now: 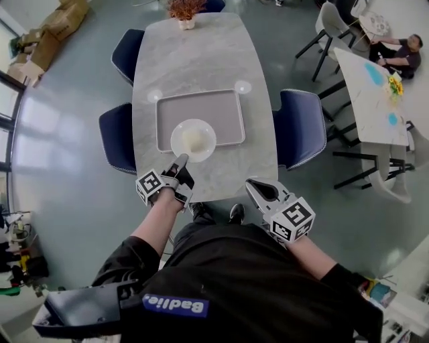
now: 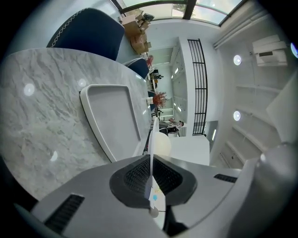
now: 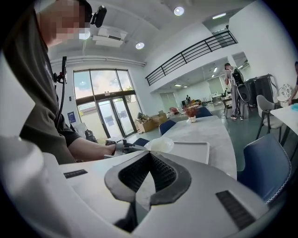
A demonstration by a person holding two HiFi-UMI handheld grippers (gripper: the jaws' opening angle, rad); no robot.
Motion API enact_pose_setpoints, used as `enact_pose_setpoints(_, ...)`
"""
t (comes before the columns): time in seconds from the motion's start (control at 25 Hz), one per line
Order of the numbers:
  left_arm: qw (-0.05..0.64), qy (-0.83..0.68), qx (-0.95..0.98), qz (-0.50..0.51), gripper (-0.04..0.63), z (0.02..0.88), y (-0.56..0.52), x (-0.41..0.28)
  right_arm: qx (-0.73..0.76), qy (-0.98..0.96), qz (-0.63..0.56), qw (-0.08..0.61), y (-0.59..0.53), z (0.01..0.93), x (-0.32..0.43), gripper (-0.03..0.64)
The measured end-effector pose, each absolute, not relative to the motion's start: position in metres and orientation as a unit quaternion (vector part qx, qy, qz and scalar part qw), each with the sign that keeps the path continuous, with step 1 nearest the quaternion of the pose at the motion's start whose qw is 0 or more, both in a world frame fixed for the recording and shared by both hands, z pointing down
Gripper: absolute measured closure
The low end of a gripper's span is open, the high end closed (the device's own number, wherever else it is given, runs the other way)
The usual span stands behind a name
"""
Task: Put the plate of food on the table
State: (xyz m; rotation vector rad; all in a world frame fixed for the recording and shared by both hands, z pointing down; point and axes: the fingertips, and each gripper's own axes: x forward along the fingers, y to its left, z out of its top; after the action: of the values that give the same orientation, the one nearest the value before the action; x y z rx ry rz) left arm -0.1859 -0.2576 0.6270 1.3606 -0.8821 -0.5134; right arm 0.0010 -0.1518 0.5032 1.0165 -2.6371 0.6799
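Nearest: R gripper [image 1: 254, 184] at the table's [image 1: 201, 60] near-right corner. Jaws clenched tip to tip, empty, touching no object. L gripper [image 1: 179, 161] over the table's near edge, left of centre, pointing inward. Its jaws are clamped on the near rim of the plate [image 1: 179, 135]; in left gripper view the rim runs edge-on btwn the ribbed pads [image 2: 135, 174]. Plate is white and round, w/ a pale mound of food [image 1: 194, 139] at its centre. It lies across the near long edge of the grey tray [image 1: 201, 107], partly over the tray and partly over bare marble toward the near edge. Cannot tell whether it rests there or is lifted. Tray sits mid-table, long side parallel to the near edge. Potted plant [image 1: 186, 9] at the far edge, centre. Blue chairs around the table: near-left chair [image 1: 115, 134], far-left chair [image 1: 127, 50], right chair [image 1: 300, 127]. Beyond, far right: second table [image 1: 372, 94] w/ a seated person [image 1: 401, 55]. Far left on the floor: cardboard boxes [image 1: 57, 27].
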Motion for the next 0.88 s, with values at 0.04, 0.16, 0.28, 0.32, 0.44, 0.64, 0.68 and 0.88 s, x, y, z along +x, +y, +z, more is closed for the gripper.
enact_pose_setpoints(0.04, 0.661, -0.391, 0.6, -0.225, 0.58, 0.633, -0.265, -0.187, 0.349, -0.9, 0.232, 0.117, -0.153, 0.505, 0.001, 0.606)
enact_pose_setpoints(0.16, 0.666, -0.392, 0.598, -0.215, 0.58, 0.645, -0.287, -0.189, 0.37, -0.888, 0.248, 0.116, -0.158, 0.507, 0.004, 0.606)
enact_pose_setpoints(0.28, 0.67, -0.392, 0.597, -0.204, 0.58, 0.654, -0.307, -0.191, 0.394, -0.872, 0.269, 0.108, -0.165, 0.509, 0.003, 0.606)
enact_pose_setpoints(0.32, 0.671, -0.392, 0.597, -0.201, 0.58, 0.657, -0.315, -0.191, 0.398, -0.87, 0.272, 0.107, -0.167, 0.511, 0.001, 0.606)
enact_pose_setpoints(0.44, 0.679, -0.392, 0.589, -0.195, 0.58, 0.669, -0.331, -0.184, 0.403, -0.864, 0.28, 0.11, -0.17, 0.517, 0.0, 0.606)
enact_pose_setpoints(0.64, 0.685, -0.403, 0.58, -0.18, 0.58, 0.697, -0.357, -0.174, 0.416, -0.856, 0.284, 0.116, -0.176, 0.527, 0.01, 0.606)
enact_pose_setpoints(0.68, 0.685, -0.407, 0.579, -0.174, 0.579, 0.703, -0.361, -0.174, 0.42, -0.853, 0.287, 0.116, -0.176, 0.528, 0.011, 0.606)
enact_pose_setpoints(0.88, 0.684, -0.424, 0.576, -0.146, 0.578, 0.728, -0.379, -0.172, 0.428, -0.844, 0.302, 0.118, -0.173, 0.54, 0.022, 0.606)
